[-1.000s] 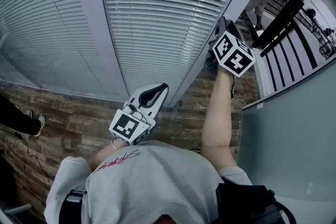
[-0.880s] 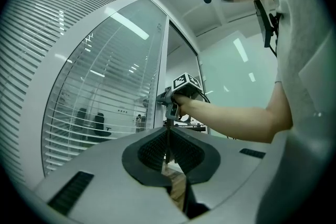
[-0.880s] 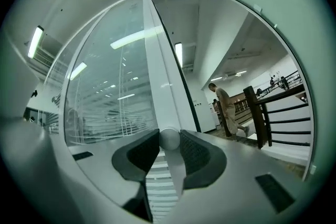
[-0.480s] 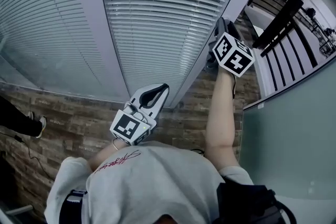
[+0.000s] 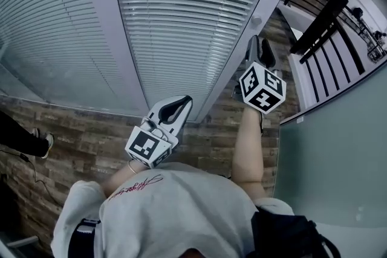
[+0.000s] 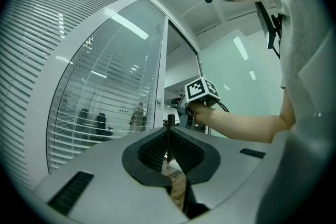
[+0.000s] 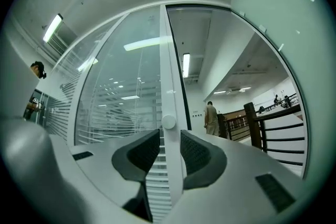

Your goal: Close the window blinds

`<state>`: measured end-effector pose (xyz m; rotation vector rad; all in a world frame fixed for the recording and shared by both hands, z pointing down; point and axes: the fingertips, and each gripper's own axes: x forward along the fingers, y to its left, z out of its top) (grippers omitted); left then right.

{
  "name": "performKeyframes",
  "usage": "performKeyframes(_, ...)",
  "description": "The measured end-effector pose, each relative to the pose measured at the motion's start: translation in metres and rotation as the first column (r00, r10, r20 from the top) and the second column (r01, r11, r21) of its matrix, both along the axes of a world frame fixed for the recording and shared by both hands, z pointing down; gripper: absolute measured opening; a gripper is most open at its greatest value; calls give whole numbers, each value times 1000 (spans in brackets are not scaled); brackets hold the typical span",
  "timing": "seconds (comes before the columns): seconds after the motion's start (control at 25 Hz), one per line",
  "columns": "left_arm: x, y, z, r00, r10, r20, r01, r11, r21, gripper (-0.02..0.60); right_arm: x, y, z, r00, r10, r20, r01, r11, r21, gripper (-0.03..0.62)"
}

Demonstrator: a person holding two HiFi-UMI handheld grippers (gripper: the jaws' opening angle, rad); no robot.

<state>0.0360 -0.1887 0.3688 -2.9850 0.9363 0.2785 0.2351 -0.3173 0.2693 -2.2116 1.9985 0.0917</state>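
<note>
The right gripper (image 7: 169, 148) had its fingers spread, facing the knob (image 7: 168, 122) on the frame (image 7: 167, 60) beside the blinds (image 5: 181, 9); the left gripper (image 6: 169, 139) had its fingers pressed together.

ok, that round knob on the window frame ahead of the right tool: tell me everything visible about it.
The knob is small, round and white, smooth like plastic. It matches the vertical window frame it projects from, beside the slatted blinds. Nothing touches it: the right tool points at it with jaws apart, a gap short of it. No markings can be made out.
</note>
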Motion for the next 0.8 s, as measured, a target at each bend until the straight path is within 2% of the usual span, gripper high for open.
performKeyframes(0.36, 3, 22, -6, 999, -40, -10, 40, 999, 5, 20, -44, 81, 27, 995, -96, -18, 97, 995, 20, 54)
performKeyframes(0.8, 5, 81, -12, 996, -90, -10, 90, 996, 27, 20, -64, 187, 46, 985, -165, -56, 166, 986, 28, 25)
